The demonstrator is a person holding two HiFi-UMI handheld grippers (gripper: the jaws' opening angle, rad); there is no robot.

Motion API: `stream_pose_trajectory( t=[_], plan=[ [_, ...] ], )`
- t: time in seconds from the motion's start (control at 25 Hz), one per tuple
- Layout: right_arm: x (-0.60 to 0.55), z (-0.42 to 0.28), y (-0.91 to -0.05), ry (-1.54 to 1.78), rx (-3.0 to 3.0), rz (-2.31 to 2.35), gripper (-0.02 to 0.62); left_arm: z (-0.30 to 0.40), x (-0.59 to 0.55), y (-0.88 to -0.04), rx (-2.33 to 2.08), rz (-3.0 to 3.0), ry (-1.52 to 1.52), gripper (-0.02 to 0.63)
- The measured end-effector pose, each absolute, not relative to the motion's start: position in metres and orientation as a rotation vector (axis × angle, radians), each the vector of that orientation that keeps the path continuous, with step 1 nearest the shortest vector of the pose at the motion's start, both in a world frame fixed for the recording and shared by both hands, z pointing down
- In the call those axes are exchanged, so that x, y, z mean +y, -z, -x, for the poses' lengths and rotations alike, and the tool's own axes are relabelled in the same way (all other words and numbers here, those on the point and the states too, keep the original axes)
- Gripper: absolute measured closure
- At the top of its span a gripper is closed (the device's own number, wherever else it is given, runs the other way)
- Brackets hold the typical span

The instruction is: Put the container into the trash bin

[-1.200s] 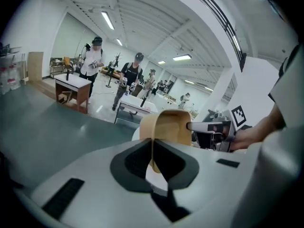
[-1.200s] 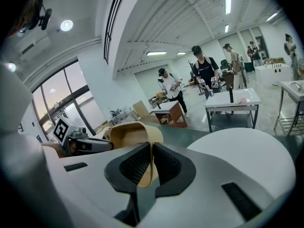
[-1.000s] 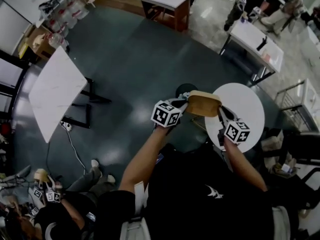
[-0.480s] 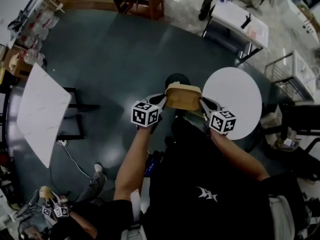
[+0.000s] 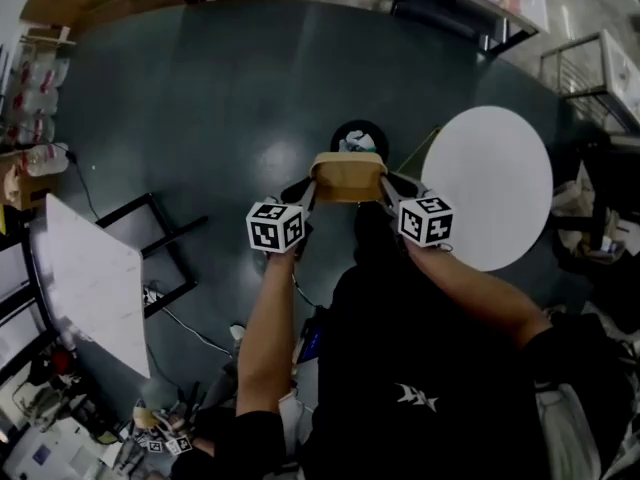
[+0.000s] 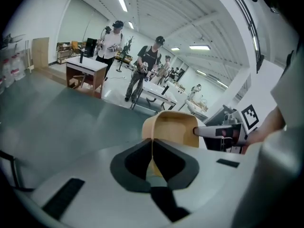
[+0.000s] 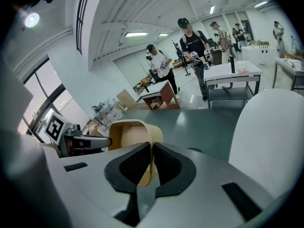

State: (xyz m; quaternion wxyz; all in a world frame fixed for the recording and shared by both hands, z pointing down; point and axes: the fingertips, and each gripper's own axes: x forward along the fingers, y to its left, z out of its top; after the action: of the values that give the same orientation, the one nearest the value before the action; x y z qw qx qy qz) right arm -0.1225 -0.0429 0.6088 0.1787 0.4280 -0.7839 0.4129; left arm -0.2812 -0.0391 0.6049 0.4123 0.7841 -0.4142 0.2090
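Left gripper and right gripper each pinch a side of the tan rounded container to hold it level; the round black trash bin is at its twelve o'clock

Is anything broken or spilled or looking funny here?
Nothing stands out. The container looks level and whole, pinched at opposite walls by the left gripper and the right gripper, close to the trash bin on the floor. No spill shows around the bin.

No text can be read (marker cubes show only patterns).
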Motion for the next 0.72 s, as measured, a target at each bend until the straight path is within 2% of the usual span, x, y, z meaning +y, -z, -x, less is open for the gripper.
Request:
stream_pose_trajectory(
  t=[0.4,0.52,0.72],
  plan=[
    [-0.094,0.094,-0.693,-1.309,-1.949,-1.424,0.545,0.252,-0.112,-0.687,-0.871,-1.950,-0.657,0.592],
    [-0.100,0.097,-0.716,-1.409,-1.863,-1.509,0.545,0.254,-0.130,-0.711,-0.822,-1.951,-0.693,0.592],
    [-0.114,0.105,-0.763,-1.391,-1.757,-1.618,0.545,0.262,-0.152,-0.763,-0.746,-1.935,-0.721,0.592]
  ],
)
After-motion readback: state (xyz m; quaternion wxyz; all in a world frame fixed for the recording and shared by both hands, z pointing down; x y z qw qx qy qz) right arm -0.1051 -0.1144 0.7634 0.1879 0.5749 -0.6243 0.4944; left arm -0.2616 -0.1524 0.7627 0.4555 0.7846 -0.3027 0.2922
